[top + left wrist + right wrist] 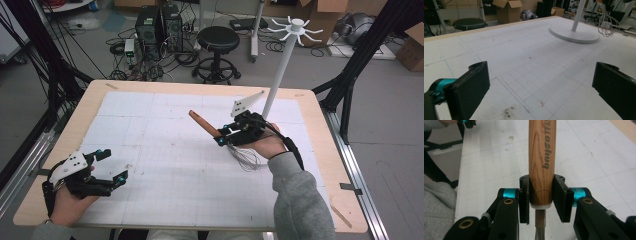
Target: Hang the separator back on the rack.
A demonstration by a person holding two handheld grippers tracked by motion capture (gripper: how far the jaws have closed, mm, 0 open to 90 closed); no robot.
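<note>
Whisk with a smooth wooden handle [541, 157] and thin steel wire loops [246, 159] hangs above the white gridded table mat [165, 175], near the white hook stand [285, 55], clamped at the handle's lower end by the right gripper [541, 201]. Round varnished wood between 2 flat pads could swivel or slide, probably wires dropping first. The left gripper [541, 85] rests low, jaws wide apart and empty.
</note>
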